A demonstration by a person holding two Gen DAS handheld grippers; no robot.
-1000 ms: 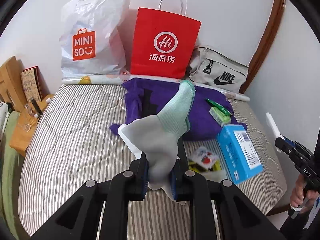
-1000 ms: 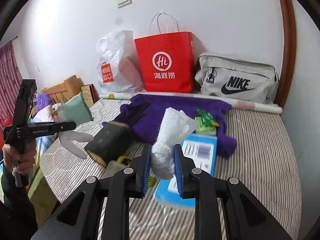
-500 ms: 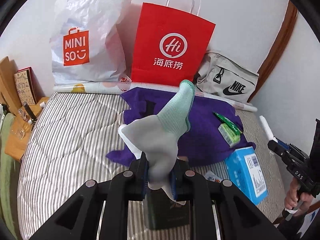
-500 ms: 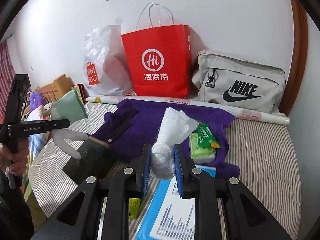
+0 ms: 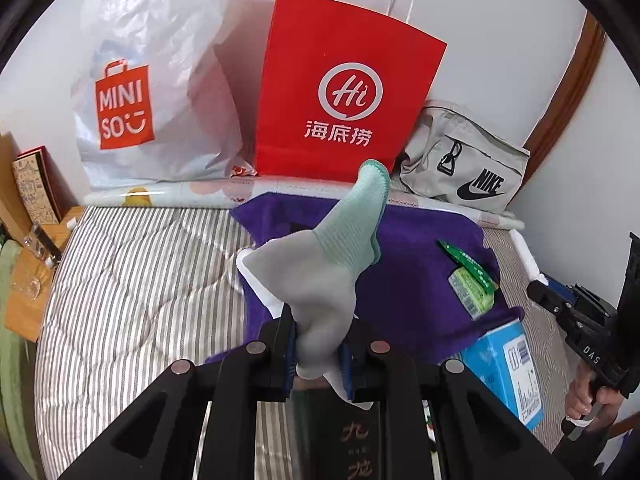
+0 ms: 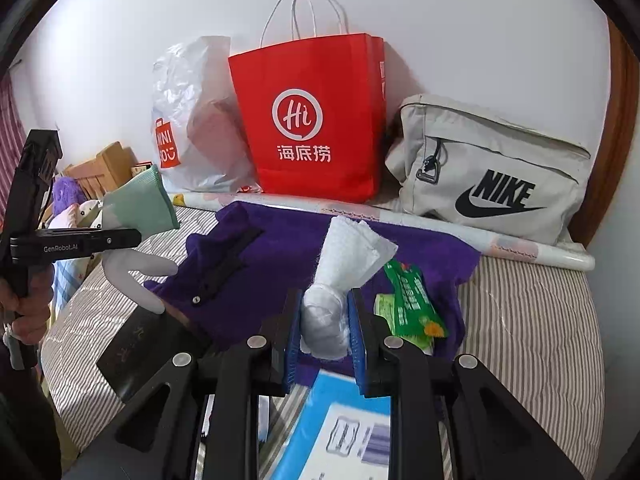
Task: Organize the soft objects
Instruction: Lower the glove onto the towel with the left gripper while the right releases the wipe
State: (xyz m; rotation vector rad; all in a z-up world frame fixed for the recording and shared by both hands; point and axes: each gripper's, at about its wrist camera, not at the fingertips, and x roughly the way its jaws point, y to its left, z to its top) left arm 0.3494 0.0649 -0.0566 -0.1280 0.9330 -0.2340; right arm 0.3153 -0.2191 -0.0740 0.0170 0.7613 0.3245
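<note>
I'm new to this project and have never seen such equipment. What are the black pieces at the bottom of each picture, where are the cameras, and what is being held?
No robot here: a person holds a hand-held gripper in each hand, each with a wide-angle camera looking along its two fingers. The black pieces are those tools.

The left camera's picture shows the left gripper shut on a grey glove with a green cuff. The other picture shows the right gripper shut on a white cloth.

Below is a striped bed with a purple garment, a green packet, a blue box and a dark box. At the wall stand a red paper bag, a white plastic bag and a grey Nike bag.
</note>
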